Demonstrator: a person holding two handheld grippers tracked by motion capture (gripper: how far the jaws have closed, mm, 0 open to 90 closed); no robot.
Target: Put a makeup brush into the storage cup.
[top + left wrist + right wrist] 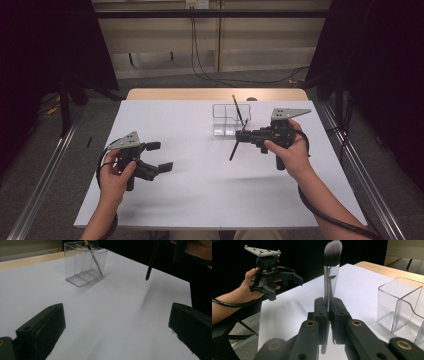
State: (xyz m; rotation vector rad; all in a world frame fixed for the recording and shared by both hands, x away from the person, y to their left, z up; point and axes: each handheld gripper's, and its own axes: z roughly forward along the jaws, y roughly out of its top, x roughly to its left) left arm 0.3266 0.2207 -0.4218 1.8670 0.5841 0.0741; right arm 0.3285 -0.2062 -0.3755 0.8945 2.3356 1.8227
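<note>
Jaws of the right gripper (329, 308) clamp a makeup brush (331, 275), lifted beside the clear organizer (231, 119); the left gripper (159, 156) gapes empty. Step: carrying. Next: tilt the brush over a free compartment.

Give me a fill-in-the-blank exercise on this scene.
1. The right gripper is shut on a ____.
2. The left gripper has its jaws ____.
3. The clear organizer already holds one ____.
4. The organizer stands on a ____ sheet.

Missing words: brush; open; pencil; white
</note>
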